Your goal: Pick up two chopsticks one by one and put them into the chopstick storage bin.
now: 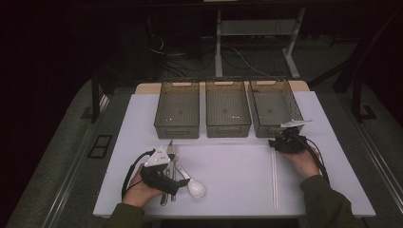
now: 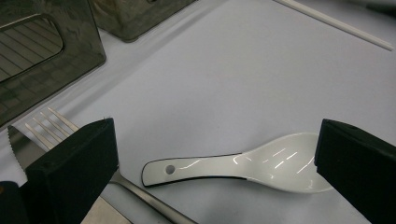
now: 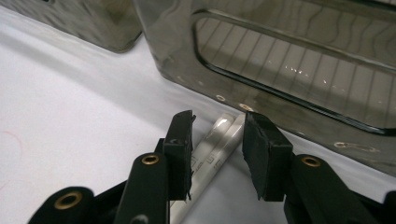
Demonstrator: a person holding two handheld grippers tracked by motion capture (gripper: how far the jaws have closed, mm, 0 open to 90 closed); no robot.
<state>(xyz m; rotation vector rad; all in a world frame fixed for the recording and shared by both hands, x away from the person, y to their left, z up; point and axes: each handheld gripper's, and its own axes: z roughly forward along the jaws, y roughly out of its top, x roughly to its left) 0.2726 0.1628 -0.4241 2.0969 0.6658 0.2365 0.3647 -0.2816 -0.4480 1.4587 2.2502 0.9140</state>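
We had the right gripper (image 1: 277, 143) lowered over the far ends of a pair of long, pale metal chopsticks (image 3: 219, 136) that lay side by side on the white table (image 1: 237, 175), just in front of the rightmost of three smoky, translucent plastic bins (image 1: 275, 111). Its jaws stood apart on either side of the two tips, and we could see no pad pressing on the metal, so nothing was gripped yet. To do this step well, we judged that both sticks had to sit squarely between the pads before the squeeze, low enough that neither rolled free, with the bin wall so near that a push forward could knock it.

Our left gripper (image 1: 172, 159) hung with its jaws wide apart over a glossy white ceramic soup spoon with a dark-edged handle (image 2: 243, 165), holding nothing. Beside the spoon lay a steel fork (image 2: 49, 123) and a serrated steel knife (image 2: 21, 149).

The table was a plain matt white sheet, with a wooden edge showing behind the bins. The room around it was dim. Grey flooring, loose cables (image 1: 185, 57) and the white legs of a desk frame (image 1: 218, 42) showed beyond the far edge.
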